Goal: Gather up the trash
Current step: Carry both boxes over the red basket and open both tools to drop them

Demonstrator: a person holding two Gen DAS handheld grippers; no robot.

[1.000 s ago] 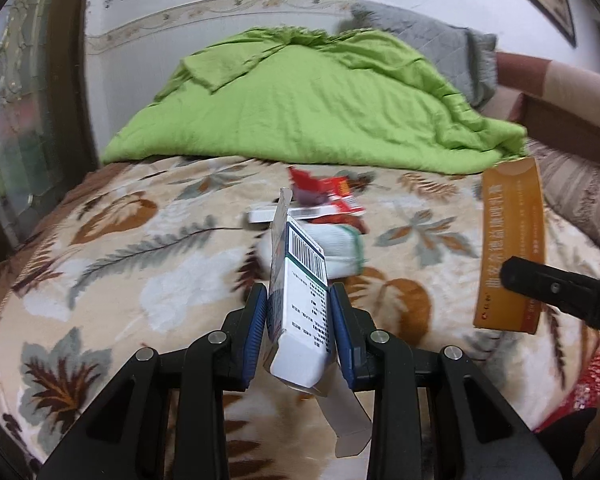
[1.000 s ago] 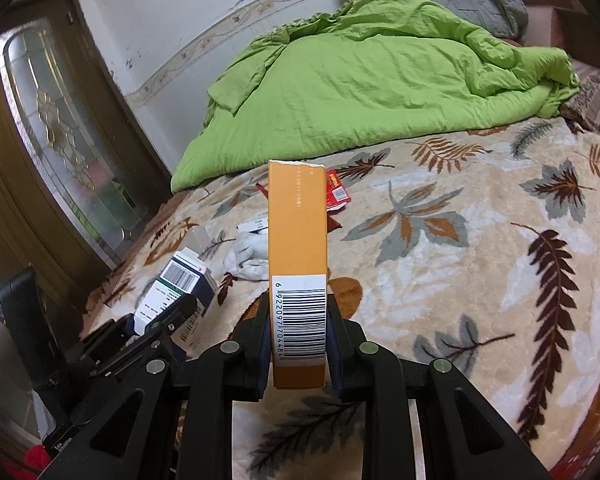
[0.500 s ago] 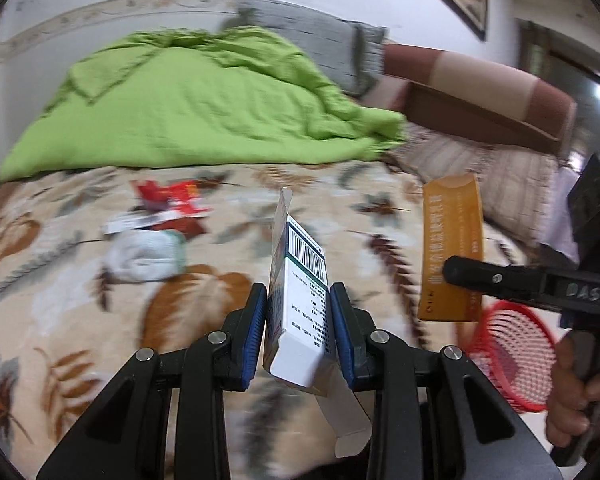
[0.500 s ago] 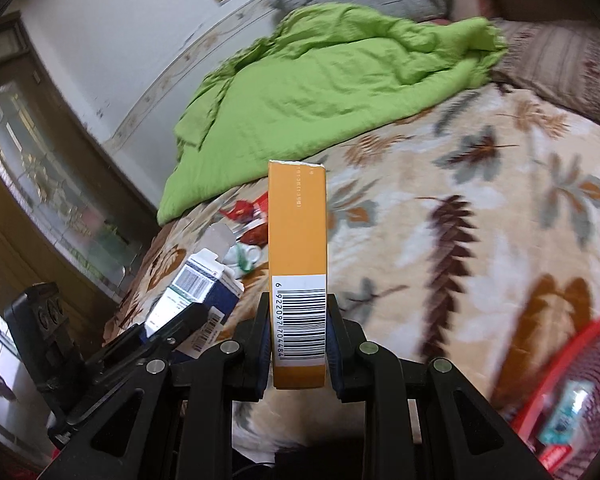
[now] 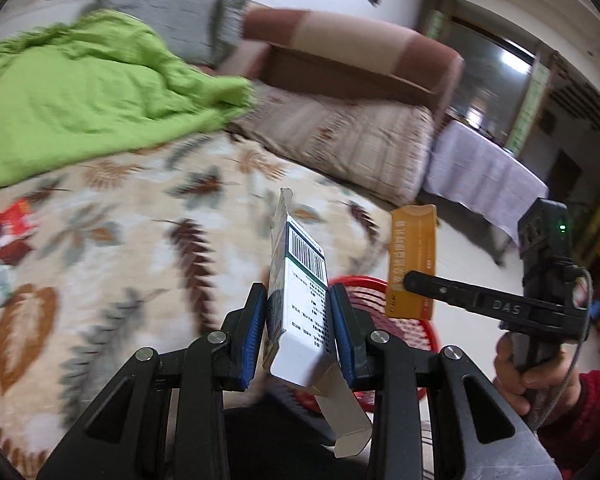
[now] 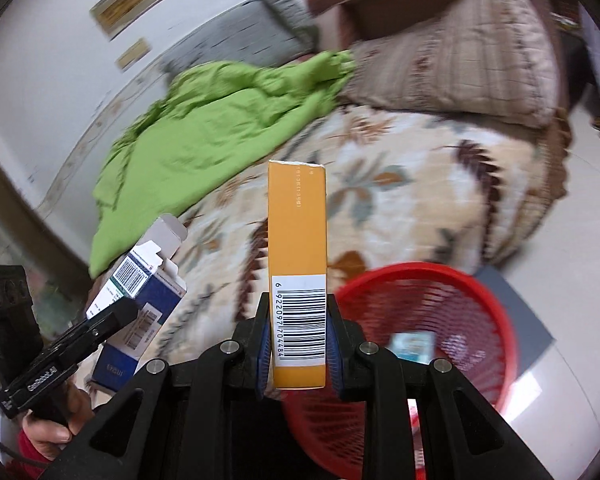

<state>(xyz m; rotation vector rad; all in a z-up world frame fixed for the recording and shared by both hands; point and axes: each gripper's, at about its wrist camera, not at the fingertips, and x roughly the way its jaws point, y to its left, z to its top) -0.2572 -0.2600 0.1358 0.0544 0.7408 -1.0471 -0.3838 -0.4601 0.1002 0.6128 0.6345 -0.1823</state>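
While both grippers hang beside bed (image 6: 420,184): left gripper (image 5: 299,334) pinches white-blue box (image 5: 300,304), right gripper (image 6: 298,350) pinches orange box (image 6: 298,240). Red mesh basket (image 6: 460,292) on floor below holds small pale packet (image 6: 414,346), blurred.

both grippers are built of matte black plastic arms, fastened with round silver screws, and fitted with blue ribbed pads (image 5: 342,336). white lettering is carried on the right gripper (image 5: 410,282), and a green light at its 1 o'clock. a red sleeve (image 5: 580,416) is worn.
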